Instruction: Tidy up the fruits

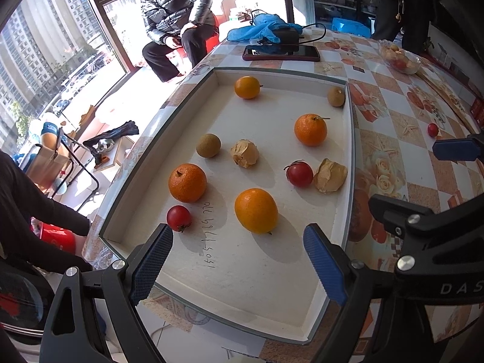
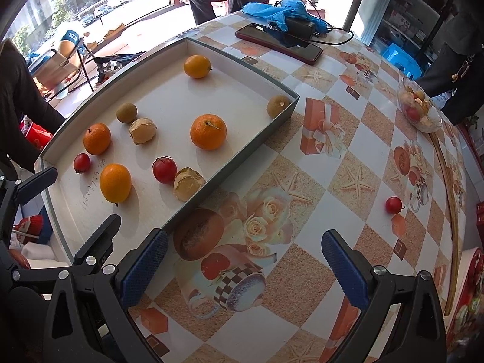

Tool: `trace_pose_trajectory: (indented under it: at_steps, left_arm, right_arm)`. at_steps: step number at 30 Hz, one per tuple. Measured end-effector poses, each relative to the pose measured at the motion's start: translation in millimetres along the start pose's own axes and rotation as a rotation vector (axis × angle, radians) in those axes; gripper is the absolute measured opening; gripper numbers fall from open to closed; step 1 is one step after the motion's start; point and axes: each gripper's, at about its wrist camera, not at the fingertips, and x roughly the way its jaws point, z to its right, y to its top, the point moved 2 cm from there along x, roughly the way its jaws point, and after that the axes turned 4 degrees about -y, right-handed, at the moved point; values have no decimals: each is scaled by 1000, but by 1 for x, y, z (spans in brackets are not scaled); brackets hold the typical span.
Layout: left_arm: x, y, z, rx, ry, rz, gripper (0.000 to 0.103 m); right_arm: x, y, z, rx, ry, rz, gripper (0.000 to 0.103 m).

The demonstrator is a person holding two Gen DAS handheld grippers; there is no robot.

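Observation:
A white tray (image 1: 351, 139) (image 2: 242, 151) holds several fruits: oranges (image 1: 255, 210) (image 2: 115, 183), mandarins (image 1: 310, 129) (image 2: 208, 132), red cherry tomatoes (image 1: 299, 174) (image 2: 164, 169), brown longans (image 1: 208, 145) (image 2: 126, 112) and husked physalis (image 1: 330, 175) (image 2: 188, 183). One cherry tomato (image 2: 393, 204) (image 1: 432, 129) lies loose on the tablecloth to the right of the tray. My left gripper (image 1: 237, 261) is open and empty over the tray's near end. My right gripper (image 2: 243, 267) is open and empty over the tablecloth, right of the tray.
A glass bowl (image 2: 420, 107) (image 1: 399, 57) of fruit stands at the far right. A phone (image 1: 281, 53) (image 2: 279, 43), a black charger and blue gloves (image 2: 282, 10) lie behind the tray. A person sits beyond the table by the window.

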Motion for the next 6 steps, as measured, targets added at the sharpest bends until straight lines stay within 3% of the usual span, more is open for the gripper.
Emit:
trace_pose_trajectory:
  at_steps: [6]
  left_arm:
    - [-2, 1, 1, 15, 8, 33, 90]
  right_arm:
    - [0, -1, 0, 10, 11, 7, 103]
